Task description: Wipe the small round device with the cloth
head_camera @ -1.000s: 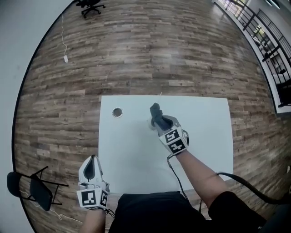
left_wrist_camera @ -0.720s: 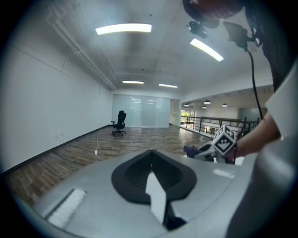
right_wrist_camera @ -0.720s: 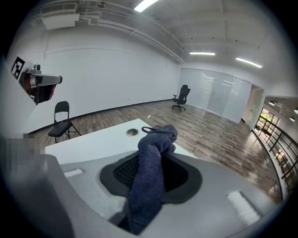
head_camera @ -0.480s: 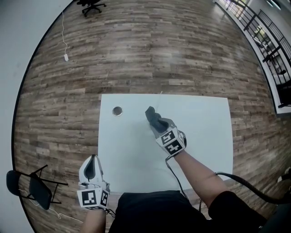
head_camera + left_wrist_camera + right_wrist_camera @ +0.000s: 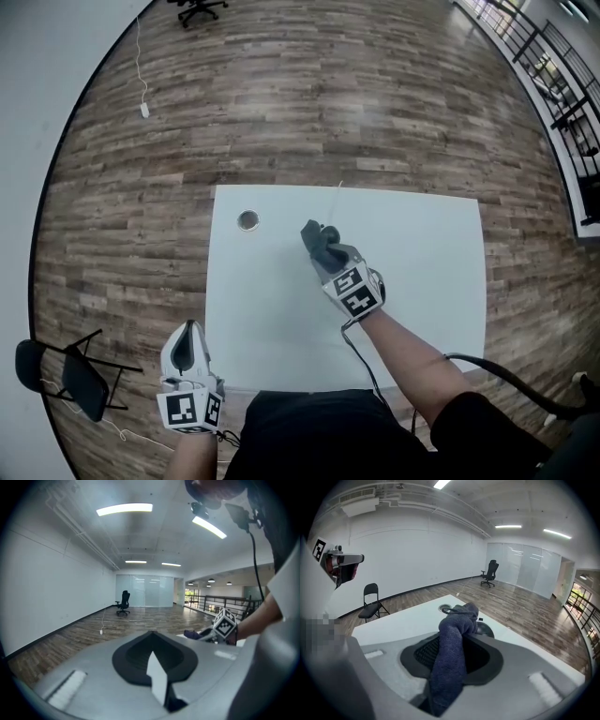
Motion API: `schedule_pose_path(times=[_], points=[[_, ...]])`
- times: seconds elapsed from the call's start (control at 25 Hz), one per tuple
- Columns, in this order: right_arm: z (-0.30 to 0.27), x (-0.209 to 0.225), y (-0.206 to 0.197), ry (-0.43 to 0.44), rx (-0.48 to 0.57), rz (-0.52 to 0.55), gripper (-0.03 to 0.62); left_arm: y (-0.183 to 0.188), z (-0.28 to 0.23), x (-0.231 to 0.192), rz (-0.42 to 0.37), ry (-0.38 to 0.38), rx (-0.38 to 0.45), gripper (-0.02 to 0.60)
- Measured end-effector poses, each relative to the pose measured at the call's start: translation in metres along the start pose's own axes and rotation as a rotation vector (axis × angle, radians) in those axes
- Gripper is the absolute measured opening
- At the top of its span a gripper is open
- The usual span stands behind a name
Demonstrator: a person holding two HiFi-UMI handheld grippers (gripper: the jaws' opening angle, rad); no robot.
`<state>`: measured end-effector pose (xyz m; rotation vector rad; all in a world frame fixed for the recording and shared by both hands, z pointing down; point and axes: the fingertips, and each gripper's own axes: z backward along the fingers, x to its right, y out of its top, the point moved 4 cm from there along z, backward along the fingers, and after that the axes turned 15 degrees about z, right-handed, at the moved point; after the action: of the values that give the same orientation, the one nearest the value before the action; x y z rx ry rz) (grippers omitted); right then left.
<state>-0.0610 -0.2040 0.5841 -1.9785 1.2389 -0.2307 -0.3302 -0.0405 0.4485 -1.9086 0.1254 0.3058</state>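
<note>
The right gripper point(image 5: 319, 242) is clenched on a fuzzy, dark blue-grey cloth point(image 5: 452, 653). Its bunched end lies against or just in front of the small round dark device point(image 5: 486, 629) on the white table point(image 5: 422, 262). The left gripper point(image 5: 190, 333) is closed and empty, off the table's near-left corner. Wood floor point(image 5: 328, 112) lies all round.

Black top point(image 5: 309, 433), seemingly short-sleeved; black cable point(image 5: 497, 368)

1. Head view looks steeply down on the white table point(image 5: 281, 309).
2. Left gripper view faces level from the left gripper point(image 5: 191, 330) beside the table.
3. Right gripper view sits close over it; both gripper views show the office chair point(image 5: 490, 571).
</note>
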Motion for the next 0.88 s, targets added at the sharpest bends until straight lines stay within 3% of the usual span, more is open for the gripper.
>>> schedule_pose_path(times=[0.56,0.88], points=[[-0.013,-0.03,-0.033,0.09,-0.037,-0.089,0.121,-0.003,0.009,0.0,-0.018,0.035,-0.015,0.008],[0.025,0.029,0.008,-0.093,0.077,-0.016,0.121,0.009,0.005,0.009,-0.026,0.007,0.035,0.008]])
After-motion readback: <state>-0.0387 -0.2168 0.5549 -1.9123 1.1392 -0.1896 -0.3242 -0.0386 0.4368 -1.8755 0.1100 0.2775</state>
